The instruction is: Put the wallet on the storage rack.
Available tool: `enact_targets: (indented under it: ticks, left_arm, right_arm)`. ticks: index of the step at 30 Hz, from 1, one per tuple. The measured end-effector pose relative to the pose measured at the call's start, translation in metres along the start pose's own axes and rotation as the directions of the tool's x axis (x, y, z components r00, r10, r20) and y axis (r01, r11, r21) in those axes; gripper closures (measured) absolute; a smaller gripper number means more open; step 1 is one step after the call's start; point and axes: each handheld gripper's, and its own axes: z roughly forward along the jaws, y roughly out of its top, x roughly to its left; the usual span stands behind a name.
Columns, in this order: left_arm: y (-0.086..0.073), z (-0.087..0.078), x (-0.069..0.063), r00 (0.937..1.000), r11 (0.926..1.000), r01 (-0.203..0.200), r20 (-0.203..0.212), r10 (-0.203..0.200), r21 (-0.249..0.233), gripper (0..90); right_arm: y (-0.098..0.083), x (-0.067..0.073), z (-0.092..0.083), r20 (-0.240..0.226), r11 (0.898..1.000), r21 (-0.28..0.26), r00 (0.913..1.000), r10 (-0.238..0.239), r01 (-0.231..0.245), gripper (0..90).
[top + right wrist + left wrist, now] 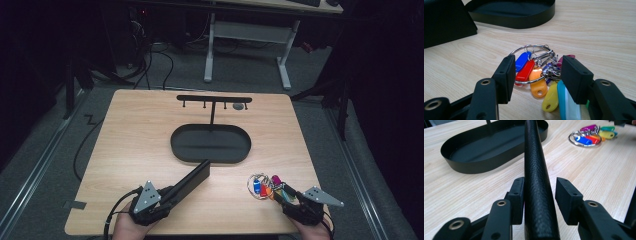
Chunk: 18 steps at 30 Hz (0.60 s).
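From the high view, the left hand-held gripper [172, 192] sat at the near left of the wooden counter [130, 145], its jaws around the near end of a long black case [192, 178]. The case lay slanted on the counter, its far end just beside the near rim of an oval black tray [176, 146]. A black rack with small hooks [214, 99] rose behind the tray. At the near right, the right hand-held gripper [286, 197] pointed at a bunch of coloured key tags on a metal ring [264, 185], which lay on the counter well apart from the case.

In the left gripper view, the textured black case [536, 182] ran between the two jaws. The left pad lay against its side and the right pad stood clear of it, so the grip was released. The key tags [590, 136] lay at the upper right, the tray [469, 165] at the upper left.

In the right gripper view, the right hand-held gripper [536, 75] stood released, its jaws parted on either side of the key tags [534, 72] and pressing nothing. The tags lay flat on the counter [599, 37]. The tray [524, 21] lay beyond them.
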Motion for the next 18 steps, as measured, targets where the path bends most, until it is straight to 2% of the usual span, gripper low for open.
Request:
enact_targets:
  ticks: [3, 6, 8, 10, 13, 15, 18]
  left_arm:
    - [0.009, 0.0, 0.001, 1.0, 0.9997, 0.009, 0.0, -0.009, 0.023, 59.9]
    - [0.02, 0.002, 0.002, 0.9998, 0.9964, -0.017, -0.002, 0.018, 0.083, 59.8]
    - [0.027, 0.004, 0.004, 0.9993, 0.9877, -0.038, 0.003, 0.038, 0.151, 61.0]
    - [0.035, 0.006, 0.005, 0.9989, 0.98, -0.047, 0.006, 0.047, 0.193, 60.5]
    - [0.044, 0.009, 0.005, 0.997, 0.9628, -0.075, -0.003, 0.078, 0.26, 61.3]
    - [0.047, 0.011, 0.003, 0.9947, 0.9514, -0.095, -0.01, 0.102, 0.293, 62.1]
    - [0.051, 0.014, 0.002, 0.9928, 0.9404, -0.107, -0.016, 0.119, 0.323, 64.2]
  right_arm:
    - [0.0, -0.001, 0.001, -0.004, 1.0, 0.006, 1.0, 0.007, -0.007, 46.4]
    - [-0.001, -0.002, 0.001, -0.008, 1.0, 0.007, 1.0, 0.005, -0.005, 46.3]
    - [-0.001, -0.001, 0.0, -0.01, 1.0, 0.004, 1.0, 0.001, -0.001, 46.3]
    - [0.0, 0.0, -0.001, -0.015, 1.0, 0.0, 0.9999, -0.006, 0.006, 46.4]
    - [0.0, 0.002, -0.001, -0.024, 1.0, 0.0, 0.9995, -0.018, 0.018, 46.3]
    - [0.001, 0.003, 0.0, -0.03, 1.0, -0.001, 0.9992, -0.024, 0.024, 46.4]
    - [0.001, 0.003, -0.001, -0.033, 1.0, -0.001, 0.9992, -0.024, 0.024, 46.3]
